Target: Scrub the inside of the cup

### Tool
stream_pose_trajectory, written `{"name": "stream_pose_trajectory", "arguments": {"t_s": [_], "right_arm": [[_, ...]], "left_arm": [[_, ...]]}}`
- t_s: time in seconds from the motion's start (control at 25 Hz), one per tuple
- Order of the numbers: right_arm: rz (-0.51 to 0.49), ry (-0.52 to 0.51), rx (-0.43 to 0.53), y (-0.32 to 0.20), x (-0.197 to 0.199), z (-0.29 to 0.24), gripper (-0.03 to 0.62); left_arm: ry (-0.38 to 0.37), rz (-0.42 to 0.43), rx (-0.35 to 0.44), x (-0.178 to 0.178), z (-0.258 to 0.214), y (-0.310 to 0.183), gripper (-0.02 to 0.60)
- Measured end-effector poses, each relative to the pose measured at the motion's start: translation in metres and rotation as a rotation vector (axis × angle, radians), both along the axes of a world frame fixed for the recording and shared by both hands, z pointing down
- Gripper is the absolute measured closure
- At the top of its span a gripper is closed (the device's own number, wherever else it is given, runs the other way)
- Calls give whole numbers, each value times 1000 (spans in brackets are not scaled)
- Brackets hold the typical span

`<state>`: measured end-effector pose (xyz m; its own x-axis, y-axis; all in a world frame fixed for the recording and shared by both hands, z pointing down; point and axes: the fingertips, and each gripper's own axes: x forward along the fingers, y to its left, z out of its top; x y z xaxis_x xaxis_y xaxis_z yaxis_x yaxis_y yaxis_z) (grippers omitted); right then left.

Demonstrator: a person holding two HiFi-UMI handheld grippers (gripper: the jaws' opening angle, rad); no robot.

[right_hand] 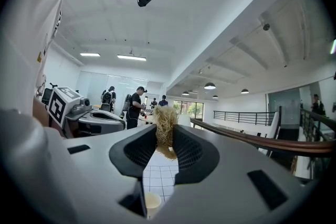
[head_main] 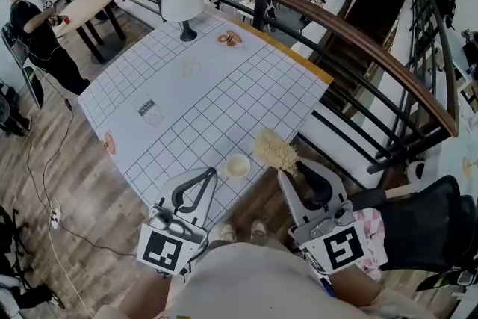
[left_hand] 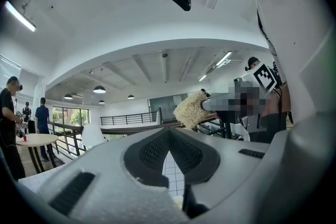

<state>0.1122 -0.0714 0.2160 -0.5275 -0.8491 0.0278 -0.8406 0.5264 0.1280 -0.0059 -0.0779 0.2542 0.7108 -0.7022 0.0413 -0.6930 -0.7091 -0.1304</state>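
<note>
Scrub pad (head_main: 275,150) gripped near cup (head_main: 237,166)
The pad is pinched in the right claw (head_main: 287,169); the left claw (head_main: 211,172) is pressed together, empty, beside the cup.

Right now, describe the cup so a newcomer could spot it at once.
On the white grid-patterned table, look to the near edge, between the left gripper and the right gripper. The small cream cup stands there, open and round, just left of the fibrous scrubber that gripper holds.
</note>
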Motion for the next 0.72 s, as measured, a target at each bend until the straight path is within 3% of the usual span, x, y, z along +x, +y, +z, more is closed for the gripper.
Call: {"name": "stream_pose_trajectory", "arguments": {"t_s": [0.72], "right_arm": [[-45, 9, -55, -7, -2, 6, 500]], "left_arm": [[-12, -2, -27, 3, 2, -3, 568]]}}
